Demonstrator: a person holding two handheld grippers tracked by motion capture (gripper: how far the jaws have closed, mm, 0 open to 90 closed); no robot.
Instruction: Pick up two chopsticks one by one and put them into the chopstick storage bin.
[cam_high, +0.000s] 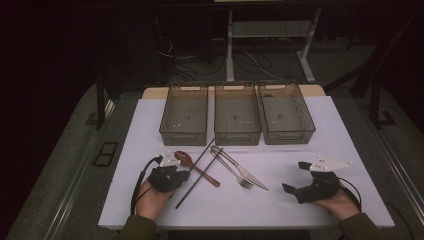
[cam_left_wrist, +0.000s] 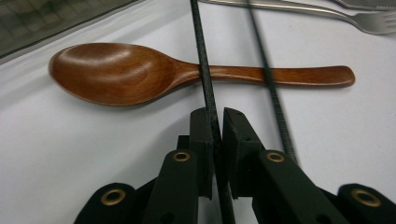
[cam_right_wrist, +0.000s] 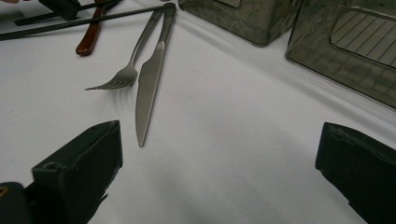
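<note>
Your left gripper (cam_left_wrist: 215, 126) sits low on the white tabletop (cam_high: 280, 205) with its two black jaws drawn in tight on a black chopstick (cam_left_wrist: 205, 70), which runs straight up between the pads and away from you. Just past the jaw tips, that chopstick crosses over the neck of a brown wooden spoon (cam_left_wrist: 140, 74), whose bowl lies off to the gripper's left and whose handle reaches off to its right. A second black chopstick (cam_left_wrist: 273, 93) lies just to the right of the jaws, also crossing the spoon's handle, and it is not held. Farther ahead and to the right of this gripper you can see the tines of a steel fork (cam_left_wrist: 373, 21). In the high view your left gripper (cam_high: 181, 176) rests beside the spoon's bowl, with the two chopsticks slanting out from it. Your right gripper (cam_right_wrist: 219, 154) holds nothing: its jaws stand wide apart over bare tabletop. Ahead of it and a little to its left lie a serrated steel knife (cam_right_wrist: 149, 79) and the fork, side by side with their handles meeting at the far end. Three clear plastic bins (cam_high: 237, 120) stand in a row well beyond both grippers.
</note>
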